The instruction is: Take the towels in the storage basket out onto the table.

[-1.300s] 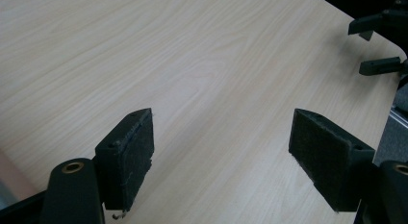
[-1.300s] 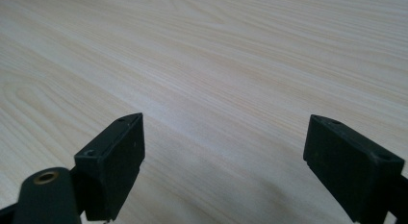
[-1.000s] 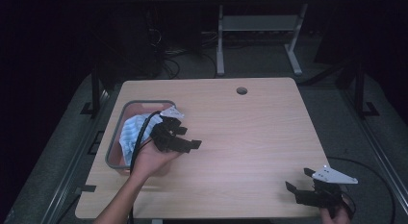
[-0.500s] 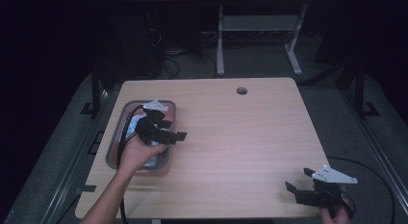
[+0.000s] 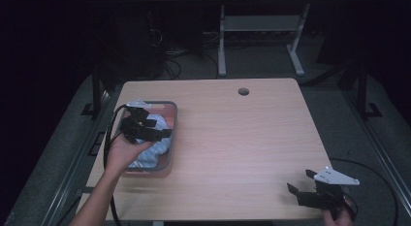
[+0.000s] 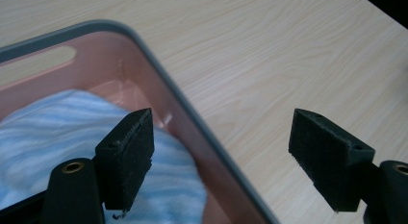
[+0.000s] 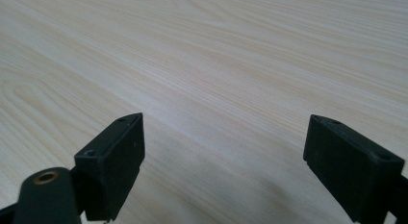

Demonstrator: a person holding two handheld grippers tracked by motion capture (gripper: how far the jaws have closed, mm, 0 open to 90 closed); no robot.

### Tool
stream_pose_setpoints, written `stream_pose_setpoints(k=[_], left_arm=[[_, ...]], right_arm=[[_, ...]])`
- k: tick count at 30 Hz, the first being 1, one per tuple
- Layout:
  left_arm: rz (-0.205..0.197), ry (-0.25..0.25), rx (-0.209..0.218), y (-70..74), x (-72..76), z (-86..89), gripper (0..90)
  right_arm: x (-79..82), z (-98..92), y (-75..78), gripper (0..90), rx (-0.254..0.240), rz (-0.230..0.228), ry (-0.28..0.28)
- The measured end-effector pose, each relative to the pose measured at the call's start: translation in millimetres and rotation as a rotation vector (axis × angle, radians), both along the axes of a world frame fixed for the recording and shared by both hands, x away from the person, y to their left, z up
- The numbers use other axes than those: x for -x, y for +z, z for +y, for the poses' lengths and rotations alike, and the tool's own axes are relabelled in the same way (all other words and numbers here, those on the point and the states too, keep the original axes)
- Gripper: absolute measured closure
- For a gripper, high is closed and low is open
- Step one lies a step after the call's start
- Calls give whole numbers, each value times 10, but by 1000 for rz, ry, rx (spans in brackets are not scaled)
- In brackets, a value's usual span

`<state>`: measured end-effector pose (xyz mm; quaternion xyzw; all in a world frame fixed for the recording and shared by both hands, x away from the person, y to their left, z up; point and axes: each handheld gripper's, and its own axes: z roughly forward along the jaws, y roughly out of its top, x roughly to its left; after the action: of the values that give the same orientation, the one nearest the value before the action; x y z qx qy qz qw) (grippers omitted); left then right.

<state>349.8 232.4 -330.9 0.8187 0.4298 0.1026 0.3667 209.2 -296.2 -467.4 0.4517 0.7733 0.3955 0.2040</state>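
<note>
The soft blue-and-white striped cloth point(image 6: 53, 132) lay bunched in the pink plastic tub with a grey rim point(image 6: 192, 118) at the table's left; the left gripper point(image 5: 145, 129) hung just above it, jaws wide apart and holding nothing, one over the cloth, one past the rim; this hand was much nearer; the right gripper point(image 5: 317, 192), also spread wide and holding nothing, rested far off on the smooth pale wooden table point(image 5: 242, 138).

The tub point(image 6: 144, 65) is seen to be pink inside, with a grey rim. The cloth point(image 6: 57, 123) in it is striped light blue and white. The table point(image 5: 242, 134) is made of pale wood with fine lines. Both grippers' jaws are black. A grey plate point(image 5: 335, 176) is carried by the right gripper point(image 5: 303, 189).
</note>
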Motion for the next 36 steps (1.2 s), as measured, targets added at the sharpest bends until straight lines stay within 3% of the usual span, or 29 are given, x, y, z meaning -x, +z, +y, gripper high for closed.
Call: stream_pose_setpoints(k=[11,17,28,31,32,33,34,36], left_arm=[[51,108,-6,-153,-80,335,235],[87,130,-21,-228,-122,410,225],[184,177,-122,-468,-290,399,225],[203,183,-127,-504,-323,388,229],[244,179,-160,-560,-351,357,231],[244,179,-160,-560,-351,357,231],[268,175,-194,-611,-374,332,233],[290,169,-217,-648,-392,308,252]], right_arm=[[5,3,7,138,-3,-1,0],[0,6,-3,138,1,4,4],[4,8,4,137,-4,3,7],[7,6,7,138,-8,2,4],[3,4,3,138,-10,3,5],[3,6,2,138,-9,3,5],[4,10,4,137,-9,4,5],[3,11,7,137,-8,3,5]])
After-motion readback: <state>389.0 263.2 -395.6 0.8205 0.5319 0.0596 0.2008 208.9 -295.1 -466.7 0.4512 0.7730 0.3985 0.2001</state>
